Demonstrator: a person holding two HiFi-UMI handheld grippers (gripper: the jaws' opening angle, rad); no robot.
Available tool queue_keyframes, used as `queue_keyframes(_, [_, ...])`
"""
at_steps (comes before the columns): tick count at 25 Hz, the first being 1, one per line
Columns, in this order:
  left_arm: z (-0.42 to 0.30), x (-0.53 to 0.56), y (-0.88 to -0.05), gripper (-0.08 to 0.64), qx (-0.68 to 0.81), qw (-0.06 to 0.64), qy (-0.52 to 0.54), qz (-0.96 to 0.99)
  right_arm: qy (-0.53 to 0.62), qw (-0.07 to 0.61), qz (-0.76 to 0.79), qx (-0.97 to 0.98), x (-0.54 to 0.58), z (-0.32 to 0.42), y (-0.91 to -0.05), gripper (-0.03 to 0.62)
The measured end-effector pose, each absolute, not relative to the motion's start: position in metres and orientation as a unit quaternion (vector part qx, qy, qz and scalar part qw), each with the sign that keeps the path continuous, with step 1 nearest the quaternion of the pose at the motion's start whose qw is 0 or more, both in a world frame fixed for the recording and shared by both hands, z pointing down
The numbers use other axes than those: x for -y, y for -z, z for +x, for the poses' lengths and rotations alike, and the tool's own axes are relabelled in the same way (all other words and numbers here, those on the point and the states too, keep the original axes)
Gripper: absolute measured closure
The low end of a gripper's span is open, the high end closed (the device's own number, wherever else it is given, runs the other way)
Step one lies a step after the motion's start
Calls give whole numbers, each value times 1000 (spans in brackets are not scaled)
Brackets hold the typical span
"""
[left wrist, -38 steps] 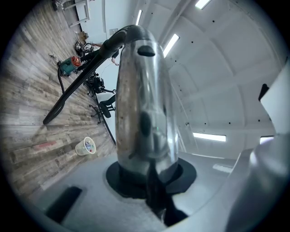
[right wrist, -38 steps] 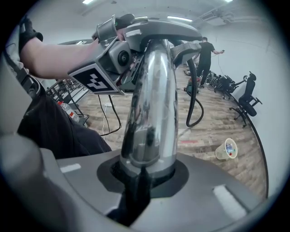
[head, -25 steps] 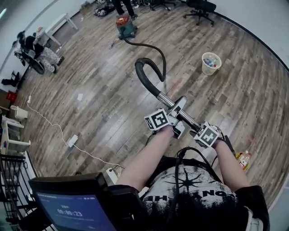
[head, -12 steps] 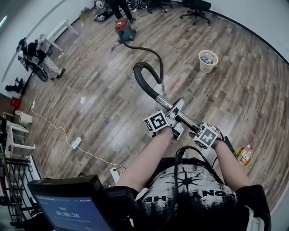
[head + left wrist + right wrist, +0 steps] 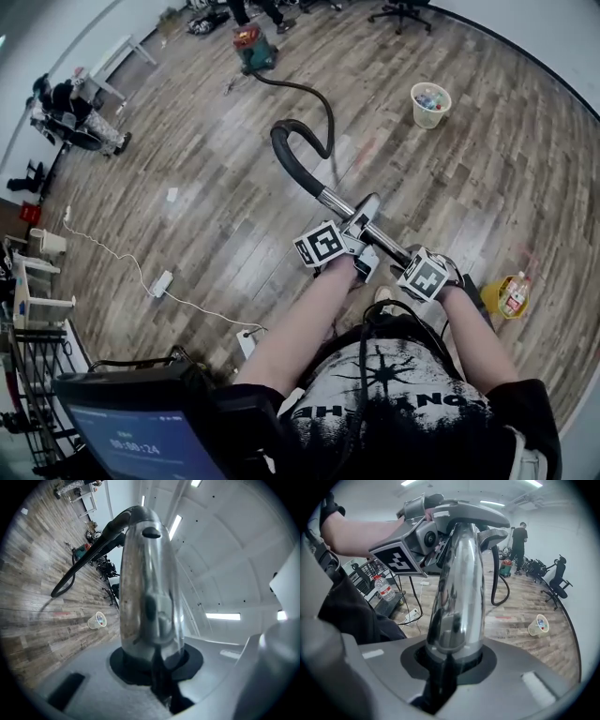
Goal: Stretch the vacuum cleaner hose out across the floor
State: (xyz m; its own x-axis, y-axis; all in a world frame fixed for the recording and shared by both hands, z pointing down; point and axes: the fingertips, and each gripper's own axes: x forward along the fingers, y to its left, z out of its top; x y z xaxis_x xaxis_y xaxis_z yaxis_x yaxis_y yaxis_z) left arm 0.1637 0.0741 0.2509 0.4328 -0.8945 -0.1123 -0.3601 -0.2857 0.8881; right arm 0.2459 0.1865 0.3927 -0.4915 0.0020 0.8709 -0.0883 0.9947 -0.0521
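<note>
I hold the vacuum cleaner's chrome wand tube (image 5: 361,217) in both grippers, above the wooden floor. My left gripper (image 5: 359,242) is shut on the tube (image 5: 150,597), its jaws closed round it. My right gripper (image 5: 419,265) is shut on the same tube (image 5: 457,597) lower down, nearer my body. The black hose (image 5: 289,155) bends off the tube's far end in a tight loop. From there it runs across the floor to the red and green vacuum cleaner (image 5: 253,45) far off. The right gripper view shows the hose (image 5: 499,588) hanging down to the floor.
A pale bucket (image 5: 430,103) with small items stands on the floor at the right. A yellow bin with a bottle (image 5: 506,295) sits close to my right side. A white cable and power strip (image 5: 161,281) cross the floor at the left. A person stands by the vacuum cleaner (image 5: 518,536).
Both grippers and the tube have backed away from the vacuum cleaner, which now sits higher and farther off in the head view. The yellow bin has come nearer. Both grips are unchanged.
</note>
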Motion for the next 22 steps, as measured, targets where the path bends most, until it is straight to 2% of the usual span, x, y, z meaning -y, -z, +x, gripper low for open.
queue_keyframes(11, [188, -156, -278, 500, 401, 447, 332, 727, -37, 527, 75, 846, -268, 276, -409, 517])
queue_keyframes(22, [234, -189, -280, 500, 392, 454, 335, 726, -35, 529, 90, 843, -301, 323, -408, 517])
